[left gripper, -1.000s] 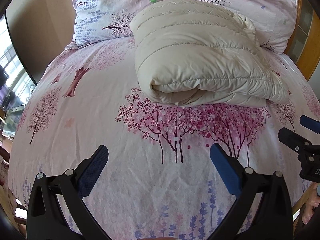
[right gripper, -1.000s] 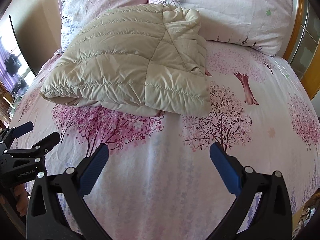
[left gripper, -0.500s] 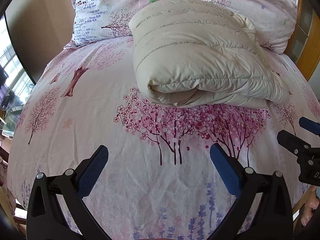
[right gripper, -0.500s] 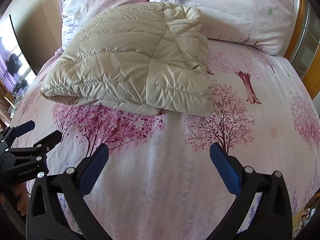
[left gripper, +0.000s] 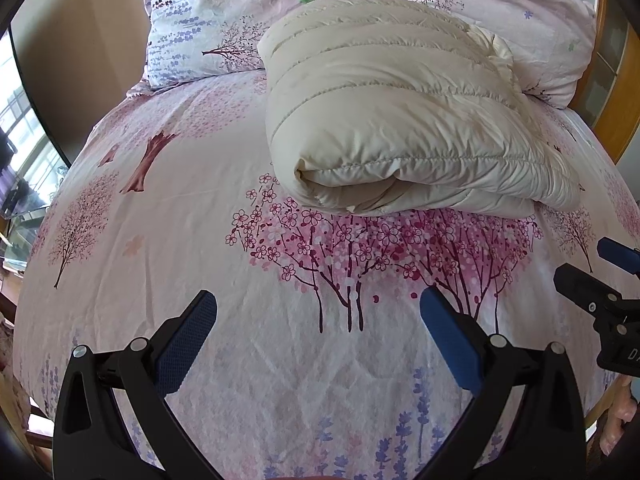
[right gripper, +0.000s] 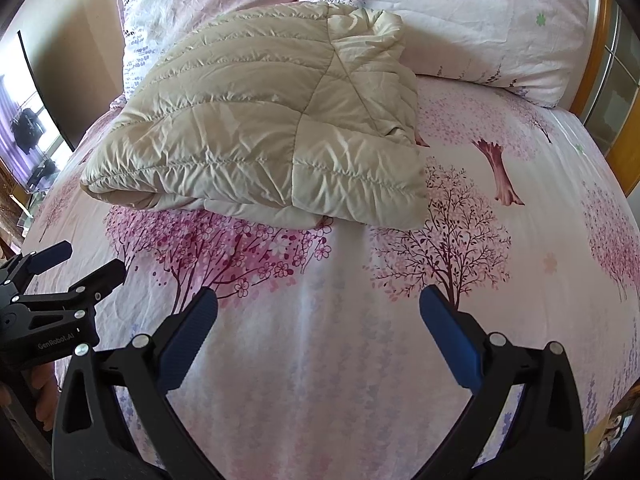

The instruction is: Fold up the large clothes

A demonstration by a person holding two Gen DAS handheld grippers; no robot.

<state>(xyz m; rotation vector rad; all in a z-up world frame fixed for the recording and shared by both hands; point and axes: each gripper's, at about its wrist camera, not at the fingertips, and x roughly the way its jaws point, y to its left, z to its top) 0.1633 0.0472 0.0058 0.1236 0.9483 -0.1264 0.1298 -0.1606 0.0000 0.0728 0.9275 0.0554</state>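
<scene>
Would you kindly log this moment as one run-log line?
left gripper: open, empty | right gripper: open, empty | cream puffer jacket: folded, on bed by pillows, untouched

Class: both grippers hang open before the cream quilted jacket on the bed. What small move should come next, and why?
Probably withdraw: the jacket already lies folded into a compact bundle, and the left gripper and right gripper are open, empty and clear of it.
</scene>
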